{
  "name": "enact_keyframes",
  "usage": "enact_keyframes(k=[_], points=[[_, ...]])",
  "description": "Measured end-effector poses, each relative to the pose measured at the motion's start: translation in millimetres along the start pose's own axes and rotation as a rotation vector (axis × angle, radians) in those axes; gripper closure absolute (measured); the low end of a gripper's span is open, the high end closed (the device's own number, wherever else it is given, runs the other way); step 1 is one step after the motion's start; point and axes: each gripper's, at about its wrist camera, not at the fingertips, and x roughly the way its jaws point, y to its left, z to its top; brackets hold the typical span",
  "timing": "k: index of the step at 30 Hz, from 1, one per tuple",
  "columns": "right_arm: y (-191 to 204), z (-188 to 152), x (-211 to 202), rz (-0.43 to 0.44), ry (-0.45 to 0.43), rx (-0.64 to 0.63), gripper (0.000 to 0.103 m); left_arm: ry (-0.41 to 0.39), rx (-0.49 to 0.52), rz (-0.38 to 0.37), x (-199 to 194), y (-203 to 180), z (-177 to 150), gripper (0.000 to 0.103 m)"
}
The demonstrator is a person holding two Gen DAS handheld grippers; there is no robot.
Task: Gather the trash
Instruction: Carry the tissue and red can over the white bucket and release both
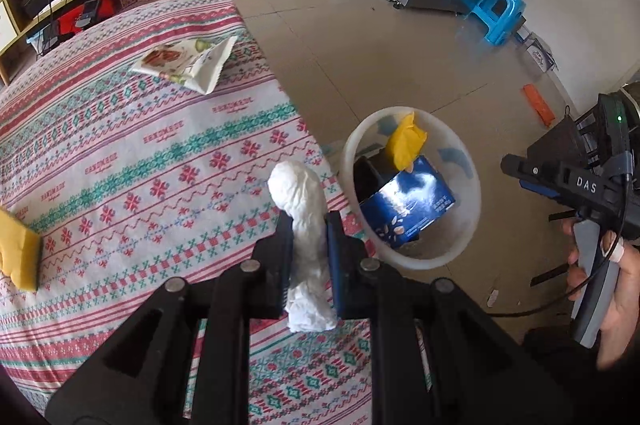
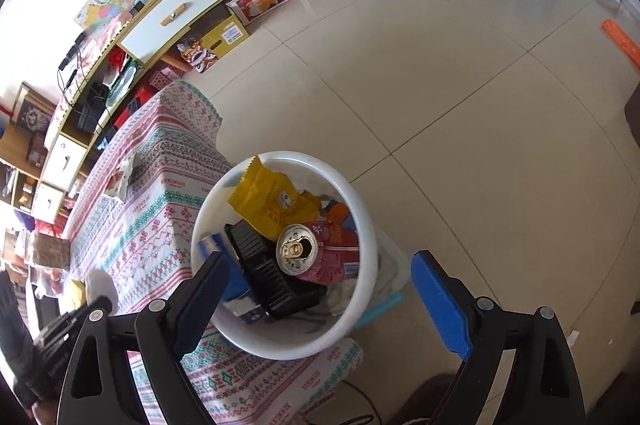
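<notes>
- The left gripper (image 1: 307,249) pinches a crumpled white tissue wad (image 1: 298,201) between its two blue-lined fingers (image 1: 333,265); the jaws stand narrow, pressed into the paper on both sides.
- The wad sits upright in the grip, its rounded top poking out past the fingertips and its lower end hanging behind them, above the patterned tablecloth (image 1: 132,161) near the table's edge.
- The tissue looks very light and soft: it squashes under the pads, so a pinch across its middle, as here, seems the safest hold. It will likely drop freely once the jaws part, though a loose fold could cling to a pad.
- The white bin (image 1: 464,241) stands on the floor just beside the table edge, to the right of the held wad in the left wrist view. It already holds a blue carton (image 1: 408,205), a yellow wrapper (image 2: 268,201), a black tray (image 2: 260,265) and a red can (image 2: 320,253).
- The right gripper (image 2: 320,289) hangs over the bin with its fingers spread wide and nothing between them.
- Judged from the scene, the next step is carrying the tissue over the bin's rim.
- A printed snack bag (image 1: 188,63) and a yellow packet (image 1: 18,253) are not yet collected from the table.
</notes>
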Motion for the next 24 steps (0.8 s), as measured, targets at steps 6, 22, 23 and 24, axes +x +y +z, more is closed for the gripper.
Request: enact_keyframes(k=[6, 22, 23, 24], points=[[-16.7, -0.3, -10.5, -0.041, -0.026, -0.003, 0.010, 0.010, 0.034, -0.041, 22.8, -38.0, 25.9, 0.085], [-56.6, 1.5, -19.1, -0.096, -0.049, -0.008, 0.010, 0.027, 0.089, -0.135, 76.0, -113.9, 66.4, 0.085], [-56.9, 1.3, -19.9, -0.098, -0.051, -0.010, 0.010, 0.028, 0.093, -0.136, 78.1, -116.1, 67.0, 0.085], [-56.7, 1.0, -20.8, -0.100, -0.054, -0.012, 0.010, 0.027, 0.095, -0.135, 78.7, -118.6, 67.2, 0.085]])
